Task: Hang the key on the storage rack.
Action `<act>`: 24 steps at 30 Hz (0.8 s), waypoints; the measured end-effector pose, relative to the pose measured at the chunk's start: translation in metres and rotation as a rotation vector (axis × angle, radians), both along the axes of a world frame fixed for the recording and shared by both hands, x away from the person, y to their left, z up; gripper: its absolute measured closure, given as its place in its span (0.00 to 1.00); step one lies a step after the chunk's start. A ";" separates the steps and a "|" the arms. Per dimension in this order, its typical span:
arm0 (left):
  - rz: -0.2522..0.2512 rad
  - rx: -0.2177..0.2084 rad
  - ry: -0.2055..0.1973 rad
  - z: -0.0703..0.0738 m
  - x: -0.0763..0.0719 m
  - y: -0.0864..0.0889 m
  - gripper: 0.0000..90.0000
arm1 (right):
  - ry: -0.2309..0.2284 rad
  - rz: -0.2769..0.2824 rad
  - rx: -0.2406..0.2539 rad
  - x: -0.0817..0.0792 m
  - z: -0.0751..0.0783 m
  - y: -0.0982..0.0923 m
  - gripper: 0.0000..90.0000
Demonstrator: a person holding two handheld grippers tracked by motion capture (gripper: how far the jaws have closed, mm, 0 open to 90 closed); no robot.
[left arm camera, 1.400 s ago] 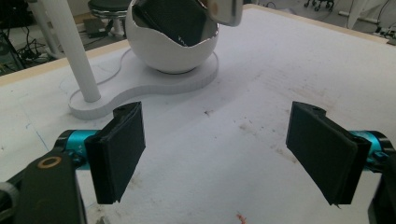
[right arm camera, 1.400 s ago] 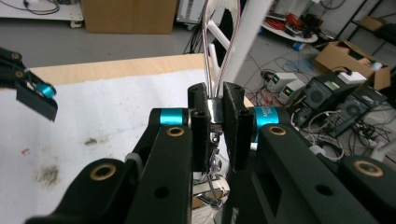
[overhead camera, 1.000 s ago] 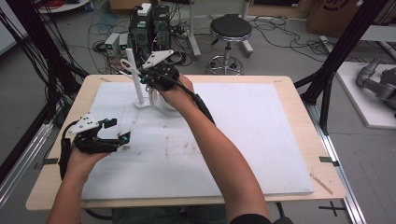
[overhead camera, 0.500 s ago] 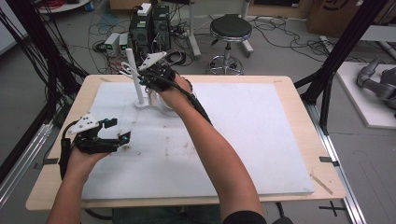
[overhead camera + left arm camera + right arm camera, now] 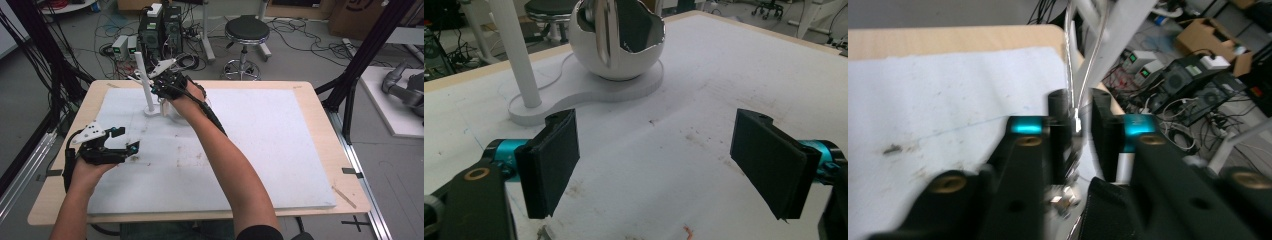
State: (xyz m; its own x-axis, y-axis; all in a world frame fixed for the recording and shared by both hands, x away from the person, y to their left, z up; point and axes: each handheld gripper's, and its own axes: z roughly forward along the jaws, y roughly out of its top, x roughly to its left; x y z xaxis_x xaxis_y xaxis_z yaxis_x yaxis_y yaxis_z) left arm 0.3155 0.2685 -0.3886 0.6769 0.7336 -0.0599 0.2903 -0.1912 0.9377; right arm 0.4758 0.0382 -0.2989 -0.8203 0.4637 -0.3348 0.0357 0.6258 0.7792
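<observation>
The white stand (image 5: pixel 150 102) sits at the far left of the worktop (image 5: pixel 320 150): a flat base with an upright white post (image 5: pixel 142 80), and beside the post, on the same base, a white egg-shaped cup (image 5: pixel 616 42) with a broken-looking rim. In the left gripper view a shiny metal piece (image 5: pixel 605 30) stands upright inside that cup.

The right gripper (image 5: pixel 162 85) is over the stand, just beside the post on the cup's side. In the right gripper view its fingers (image 5: pixel 1060 125) have just been opening, and now stand a little apart. A thin shiny wire-like metal piece (image 5: pixel 1074 75) rises through the gap between them, close against one finger; the blur does not let me say whether the pads press on it. The post runs past just behind the fingers.

The left gripper (image 5: pixel 117 147) hovers low over the worktop, well apart from the stand, nearer the person and toward the left edge. Its fingers (image 5: pixel 551 160) are spread wide with nothing between them, and they face the stand's base and cup.
</observation>
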 end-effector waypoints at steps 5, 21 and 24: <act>-0.003 0.010 0.008 -0.002 0.000 -0.002 0.22 | -0.010 -0.007 0.032 -0.007 0.001 -0.011 0.67; -0.013 0.032 0.004 -0.002 0.003 -0.007 0.22 | 0.023 -0.029 0.121 -0.043 0.011 -0.096 0.41; -0.020 0.032 0.004 -0.002 0.005 -0.011 0.22 | 0.011 -0.036 0.132 -0.052 0.008 -0.112 0.41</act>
State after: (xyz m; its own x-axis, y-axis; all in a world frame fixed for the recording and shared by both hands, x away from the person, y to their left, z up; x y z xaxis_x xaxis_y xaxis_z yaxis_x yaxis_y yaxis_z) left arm 0.3207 0.2578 -0.3901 0.6913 0.7215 -0.0394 0.2896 -0.2266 0.9299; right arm 0.4236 -0.0741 -0.2911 -0.8058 0.5322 -0.2598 0.0657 0.5163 0.8539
